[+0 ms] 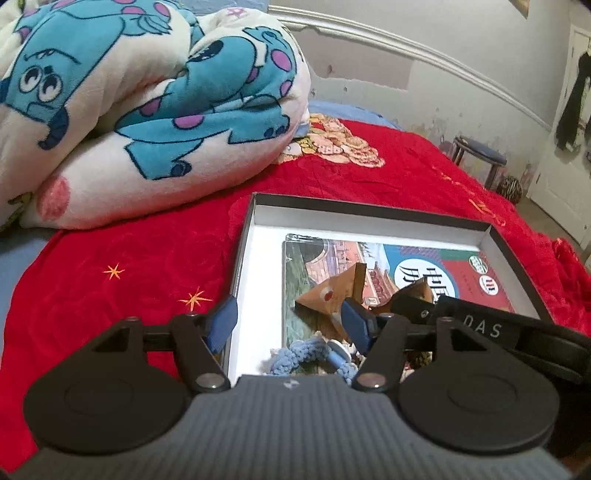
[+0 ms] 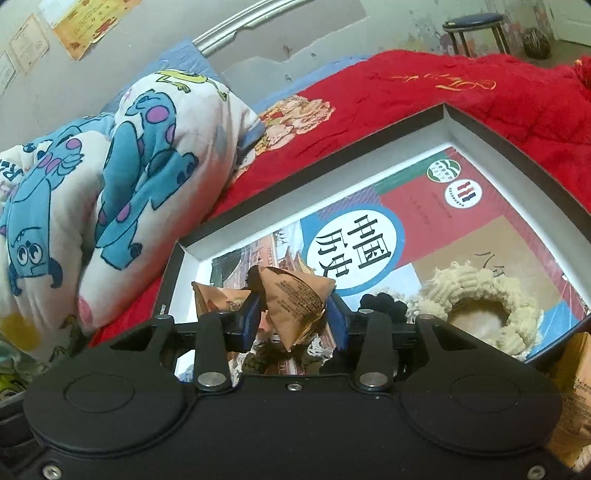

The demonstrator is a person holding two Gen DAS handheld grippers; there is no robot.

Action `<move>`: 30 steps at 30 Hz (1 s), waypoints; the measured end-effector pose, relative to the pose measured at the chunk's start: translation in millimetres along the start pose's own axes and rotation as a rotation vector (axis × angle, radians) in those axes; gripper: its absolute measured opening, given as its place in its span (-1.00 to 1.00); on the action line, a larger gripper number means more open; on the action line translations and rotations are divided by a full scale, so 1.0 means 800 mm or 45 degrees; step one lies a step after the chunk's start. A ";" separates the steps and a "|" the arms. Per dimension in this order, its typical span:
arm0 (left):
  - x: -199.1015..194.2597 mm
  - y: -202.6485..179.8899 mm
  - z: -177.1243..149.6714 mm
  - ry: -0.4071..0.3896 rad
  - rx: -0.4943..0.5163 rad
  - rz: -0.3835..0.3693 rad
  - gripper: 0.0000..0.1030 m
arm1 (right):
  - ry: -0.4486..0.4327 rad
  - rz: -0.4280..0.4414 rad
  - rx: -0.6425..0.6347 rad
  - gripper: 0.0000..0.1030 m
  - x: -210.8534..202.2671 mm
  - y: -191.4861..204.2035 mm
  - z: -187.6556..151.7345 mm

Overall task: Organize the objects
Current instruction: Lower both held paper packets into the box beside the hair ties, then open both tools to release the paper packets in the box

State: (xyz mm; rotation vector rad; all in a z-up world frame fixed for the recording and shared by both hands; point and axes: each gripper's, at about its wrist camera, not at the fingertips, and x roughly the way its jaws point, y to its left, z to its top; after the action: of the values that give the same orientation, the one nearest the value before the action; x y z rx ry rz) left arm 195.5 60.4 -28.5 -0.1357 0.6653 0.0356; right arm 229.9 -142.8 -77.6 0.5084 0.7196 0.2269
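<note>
The right gripper (image 2: 295,317) is holding a brown pyramid snack packet (image 2: 295,302) between its blue pads, its long axis tilting up-left to down-right, over a book (image 2: 388,236) lying in a shallow box (image 2: 314,170). The left gripper (image 1: 288,317) is hanging spread wide and empty above the box.

Bed covered by red embroidered bedspread (image 1: 369,177); rolled cartoon-print blanket (image 1: 147,103) at its head end. Wall (image 1: 461,85) grey-white, paint patchy, certificates (image 2: 85,22) pinned up. Round stool (image 2: 472,26) on floor past bed's far edge.
</note>
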 end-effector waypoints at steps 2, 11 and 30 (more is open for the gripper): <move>-0.004 0.002 -0.002 -0.022 -0.018 0.024 0.56 | 0.006 0.031 0.014 -0.12 0.000 -0.002 0.000; -0.032 0.018 -0.003 -0.122 -0.073 0.081 0.64 | -0.044 0.189 0.083 0.73 -0.015 -0.013 0.009; -0.140 0.033 -0.031 -0.261 -0.141 -0.013 0.81 | -0.288 0.243 -0.054 0.97 -0.141 0.007 0.005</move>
State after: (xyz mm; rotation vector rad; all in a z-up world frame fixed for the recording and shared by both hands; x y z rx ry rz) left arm 90.3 84.3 18.2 -0.2385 0.4577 0.0755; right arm 149.9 -180.6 -7.7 0.5531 0.4448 0.3563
